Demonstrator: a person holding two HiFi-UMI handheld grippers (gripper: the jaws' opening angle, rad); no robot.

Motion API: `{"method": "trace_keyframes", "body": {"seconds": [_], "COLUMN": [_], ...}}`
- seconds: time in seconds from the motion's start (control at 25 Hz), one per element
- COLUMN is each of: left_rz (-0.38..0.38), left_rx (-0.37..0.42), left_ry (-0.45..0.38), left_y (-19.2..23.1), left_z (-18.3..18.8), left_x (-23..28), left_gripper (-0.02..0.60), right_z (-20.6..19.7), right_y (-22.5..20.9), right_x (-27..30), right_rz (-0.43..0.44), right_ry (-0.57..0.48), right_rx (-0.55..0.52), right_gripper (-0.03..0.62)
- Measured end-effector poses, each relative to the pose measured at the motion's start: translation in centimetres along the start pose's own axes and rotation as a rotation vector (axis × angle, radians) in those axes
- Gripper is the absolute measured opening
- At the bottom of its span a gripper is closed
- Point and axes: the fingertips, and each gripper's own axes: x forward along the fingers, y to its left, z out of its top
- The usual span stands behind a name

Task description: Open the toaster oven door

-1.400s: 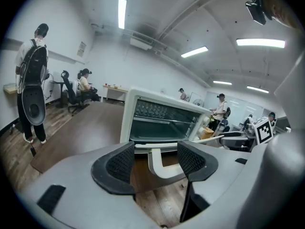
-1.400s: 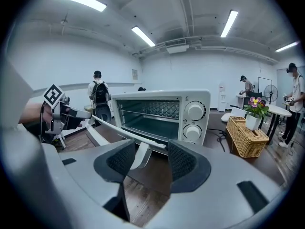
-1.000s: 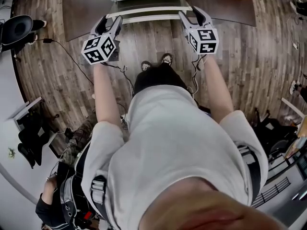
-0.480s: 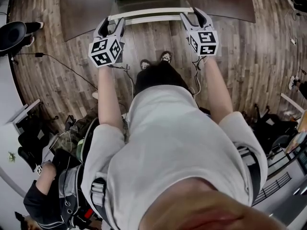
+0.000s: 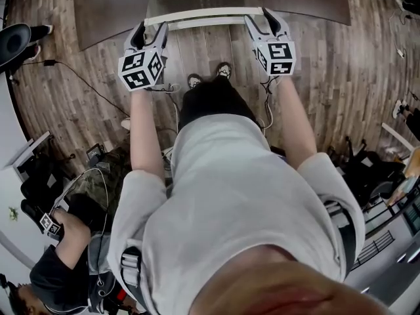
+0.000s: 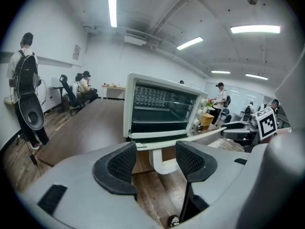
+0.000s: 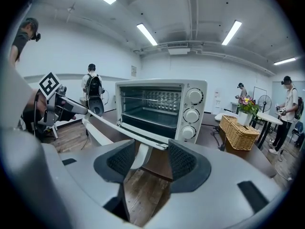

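Observation:
The white toaster oven (image 6: 162,109) stands on a dark brown table (image 5: 105,12) with its glass door (image 5: 197,5) folded down flat and its inside rack showing. The door's white handle bar (image 5: 197,21) runs along the near edge. My left gripper (image 5: 149,35) is open just short of the handle's left end (image 6: 164,165), nothing between its jaws. My right gripper (image 5: 266,20) is open at the handle's right end, with the door's corner (image 7: 157,144) just beyond its fingertips. From the right gripper view the oven (image 7: 162,106) shows three knobs.
A wicker basket (image 7: 240,130) and flowers sit on the table right of the oven. Cables (image 5: 79,77) trail over the wood floor. A person (image 5: 59,268) crouches at lower left, and a black chair (image 5: 16,41) stands at the left. Other people stand in the room.
Both grippers have edged forward to the lowered door's handle, the left one most. The door lies open in all frames. The crouching person at lower left has shifted.

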Motion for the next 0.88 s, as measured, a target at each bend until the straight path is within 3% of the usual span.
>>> {"method": "trace_keyframes", "body": {"seconds": [0.88], "left_rz": [0.010], "left_rx": [0.019], "left_ry": [0.078], "left_y": [-0.2], "left_z": [-2.4], "left_x": [0.4], "left_gripper": [0.275], "right_z": [-2.6], "right_y": [0.4], "right_x": [0.1], "right_rz": [0.040], "right_ry": [0.057], "right_rx": [0.070], "right_gripper": [0.222]}}
